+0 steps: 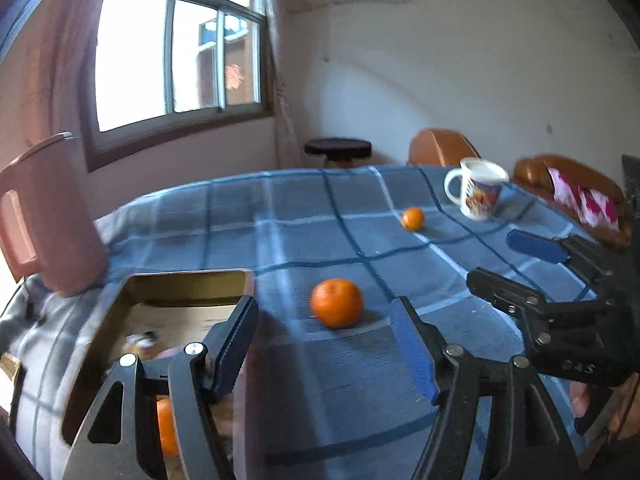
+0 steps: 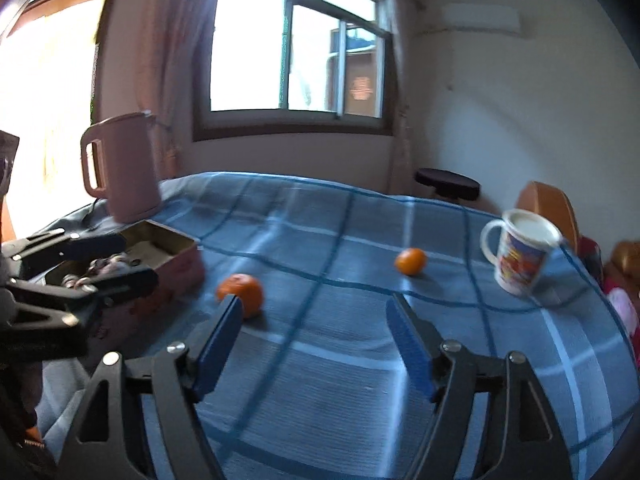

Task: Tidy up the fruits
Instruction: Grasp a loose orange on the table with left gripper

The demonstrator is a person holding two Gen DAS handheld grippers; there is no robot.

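A large orange [image 1: 337, 303] lies on the blue checked cloth just ahead of my left gripper [image 1: 324, 340], which is open with nothing touching its pads. A smaller orange [image 1: 413, 218] sits farther back near the mug. An open tin box [image 1: 180, 280] stands at the left; another orange [image 1: 166, 426] shows in it behind my left finger. In the right wrist view my right gripper [image 2: 314, 316] is open and holds nothing. The large orange [image 2: 240, 288] is beside its left fingertip, the small orange [image 2: 410, 261] beyond. The left gripper [image 2: 140, 260] hovers over the box [image 2: 176, 240].
A pink pitcher [image 2: 124, 164] stands behind the box at the table's left edge. A printed white mug [image 2: 520, 254] is at the far right. Brown chairs [image 1: 440, 148] and a dark stool [image 1: 338, 148] lie beyond the table. The right gripper [image 1: 492, 256] shows at the left view's right side.
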